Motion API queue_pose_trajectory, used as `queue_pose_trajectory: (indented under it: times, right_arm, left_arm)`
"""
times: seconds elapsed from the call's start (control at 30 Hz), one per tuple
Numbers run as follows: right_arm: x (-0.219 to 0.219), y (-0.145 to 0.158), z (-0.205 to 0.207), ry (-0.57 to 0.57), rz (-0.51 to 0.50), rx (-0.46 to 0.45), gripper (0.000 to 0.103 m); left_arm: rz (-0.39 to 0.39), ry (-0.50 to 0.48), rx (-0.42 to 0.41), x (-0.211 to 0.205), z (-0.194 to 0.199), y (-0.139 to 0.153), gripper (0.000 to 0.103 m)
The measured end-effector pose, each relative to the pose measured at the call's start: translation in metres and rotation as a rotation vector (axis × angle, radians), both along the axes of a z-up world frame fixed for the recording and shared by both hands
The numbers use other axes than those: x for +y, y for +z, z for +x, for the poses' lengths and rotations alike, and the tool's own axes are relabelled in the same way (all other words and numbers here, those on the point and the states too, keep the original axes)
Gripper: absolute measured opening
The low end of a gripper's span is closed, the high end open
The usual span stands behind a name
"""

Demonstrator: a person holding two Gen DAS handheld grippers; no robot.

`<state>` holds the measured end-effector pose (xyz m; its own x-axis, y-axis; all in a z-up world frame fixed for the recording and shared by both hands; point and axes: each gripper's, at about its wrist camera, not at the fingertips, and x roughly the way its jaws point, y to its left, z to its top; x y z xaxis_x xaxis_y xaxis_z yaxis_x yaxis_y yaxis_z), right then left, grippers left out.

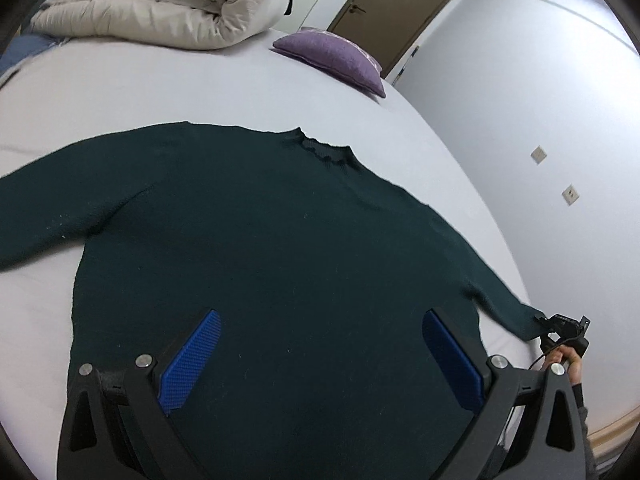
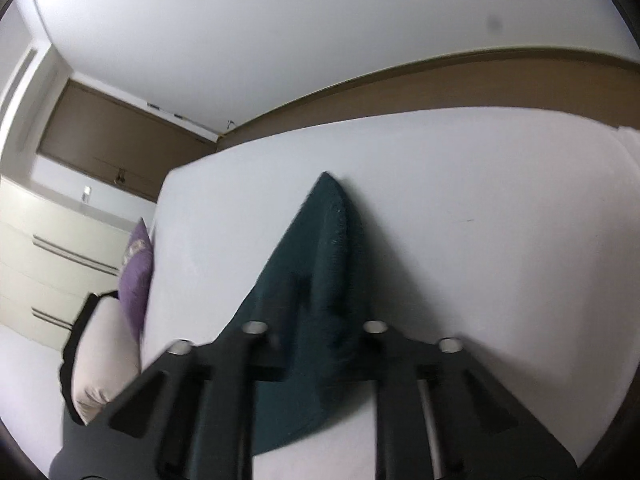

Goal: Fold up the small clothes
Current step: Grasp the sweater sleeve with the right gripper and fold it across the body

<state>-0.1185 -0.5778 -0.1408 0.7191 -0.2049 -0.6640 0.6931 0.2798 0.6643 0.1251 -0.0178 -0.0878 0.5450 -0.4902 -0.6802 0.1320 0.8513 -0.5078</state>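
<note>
Nearest to me, my left gripper (image 1: 320,356) hung above the lower part of the dark green sweater (image 1: 260,240), and its jaws stood wide apart, with nothing between the blue pads (image 1: 192,364). The sweater lay flat and spread out on the white bed (image 1: 120,88), with the collar on the far side from me and the two sleeves going out to both sides.

At the end of the sweater's right sleeve, near the edge of the bed, I saw my right gripper (image 1: 560,326) touching the cuff. From the right wrist view, the right gripper (image 2: 316,304) had its fingers narrow, and the green knit of the sleeve (image 2: 320,240) passed between them; it looked closed on the cloth, though this view was a little blurred and the tips were partly hidden by the fabric. The sleeve rose there from the bed to a point in front of the fingers.

Beyond the sweater's collar, well apart from it, a purple cushion (image 1: 336,58) lay close to the far edge of the bed. To the left of the cushion, also far behind the sweater, a cream duvet (image 1: 168,4) was rolled in a thick bundle. Behind the cushion I could see a brown door (image 1: 396,8) in the pale wall.
</note>
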Motion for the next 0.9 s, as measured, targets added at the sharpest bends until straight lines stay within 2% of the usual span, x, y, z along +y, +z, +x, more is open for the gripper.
queue_pose_trajectory:
  times: [0.1, 0.17, 0.27, 0.37, 0.43, 0.57, 0.63, 0.67, 0.7, 0.8, 0.83, 0.87, 0.9]
  right_arm:
    - [0.019, 0.034, 0.032, 0.099, -0.112, 0.02, 0.008]
    - [0.061, 0.065, 0.075, 0.213, -0.172, 0.016, 0.008]
    - [0.148, 0.107, 0.148, 0.46, -0.262, -0.03, 0.008]
    - [0.251, 0.121, 0.208, 0.704, -0.286, -0.089, 0.008]
    - [0.313, 0.116, 0.239, 0.825, -0.279, -0.104, 0.008]
    - [0.411, 0.066, 0.275, 0.975, -0.257, -0.047, 0.014]
    - [0.45, 0.034, 0.279, 1.028, -0.253, -0.022, 0.034]
    - [0.472, 0.014, 0.27, 1.053, -0.226, -0.026, 0.058]
    - [0.489, -0.001, 0.266, 1.053, -0.198, -0.033, 0.066]
    - [0.482, -0.021, 0.231, 1.024, -0.193, -0.054, 0.071]
    - [0.477, -0.018, 0.223, 1.011, -0.196, -0.058, 0.071]
    - [0.478, -0.018, 0.199, 0.991, -0.177, -0.07, 0.071]
    - [0.465, -0.016, 0.192, 0.964, -0.153, -0.08, 0.071]
  left_arm:
    - [-0.069, 0.018, 0.01, 0.012, 0.004, -0.001, 0.102]
    - [-0.096, 0.032, 0.004, 0.021, 0.005, 0.001, 0.101]
    - [-0.127, 0.064, -0.009, 0.038, 0.01, 0.004, 0.101]
    - [-0.155, 0.095, -0.006, 0.055, 0.015, 0.002, 0.101]
    - [-0.174, 0.106, -0.003, 0.065, 0.019, -0.001, 0.101]
    - [-0.198, 0.095, 0.031, 0.068, 0.035, -0.015, 0.101]
    - [-0.219, 0.076, 0.061, 0.061, 0.045, -0.023, 0.101]
    - [-0.229, 0.066, 0.072, 0.056, 0.05, -0.027, 0.101]
    - [-0.234, 0.058, 0.077, 0.051, 0.053, -0.03, 0.101]
    - [-0.227, 0.028, 0.116, 0.028, 0.071, -0.042, 0.101]
    - [-0.225, 0.013, 0.134, 0.018, 0.076, -0.046, 0.101]
    - [-0.213, -0.001, 0.147, 0.009, 0.079, -0.049, 0.101]
    - [-0.176, -0.017, 0.173, -0.003, 0.087, -0.054, 0.098]
